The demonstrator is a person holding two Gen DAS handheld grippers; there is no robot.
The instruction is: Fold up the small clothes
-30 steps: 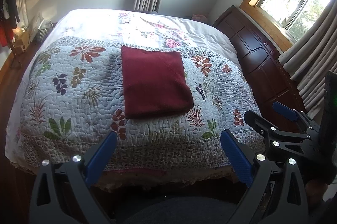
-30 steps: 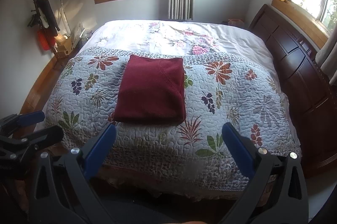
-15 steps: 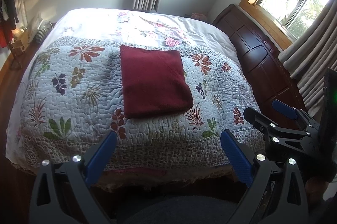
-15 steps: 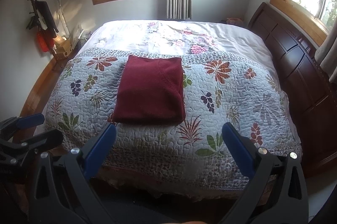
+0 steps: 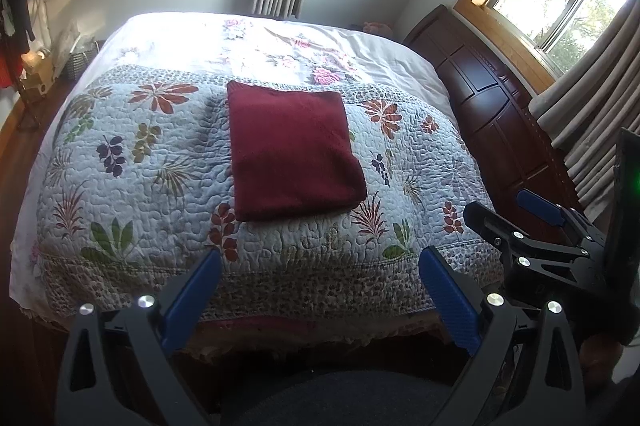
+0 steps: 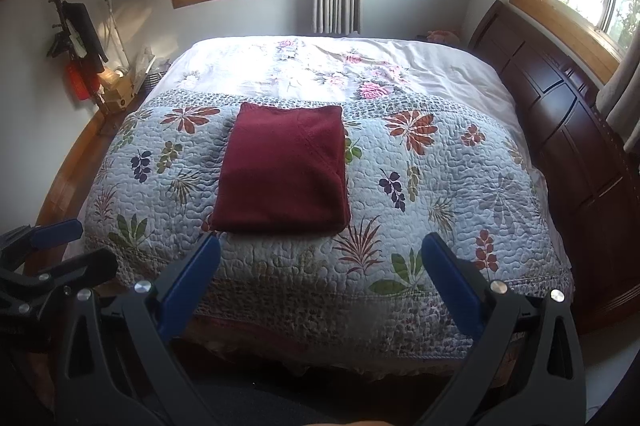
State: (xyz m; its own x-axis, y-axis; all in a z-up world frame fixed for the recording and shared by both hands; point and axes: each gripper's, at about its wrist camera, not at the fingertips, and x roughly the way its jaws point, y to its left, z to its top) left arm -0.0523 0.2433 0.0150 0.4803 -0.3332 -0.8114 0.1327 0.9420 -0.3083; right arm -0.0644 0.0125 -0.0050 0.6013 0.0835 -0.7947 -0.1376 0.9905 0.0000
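Note:
A dark red garment (image 5: 292,149) (image 6: 282,171) lies folded into a neat rectangle on the floral quilt (image 5: 132,161) (image 6: 440,193) of the bed. My left gripper (image 5: 320,266) hangs open off the bed's near edge, well short of the garment, with nothing between its blue pads. My right gripper (image 6: 320,254) is likewise open and empty, held back over the bed's near edge. In the left wrist view the right gripper (image 5: 520,214) shows at the right edge. The left gripper (image 6: 60,246) appears at the left edge of the right wrist view.
A dark wooden headboard (image 6: 568,129) runs along the bed's right side under a window. A white flowered sheet (image 6: 320,65) covers the far half of the bed. A coat stand (image 6: 72,33) and small items sit by the left wall.
Both views drift very slightly; the garment stays folded in place and both grippers remain open and empty.

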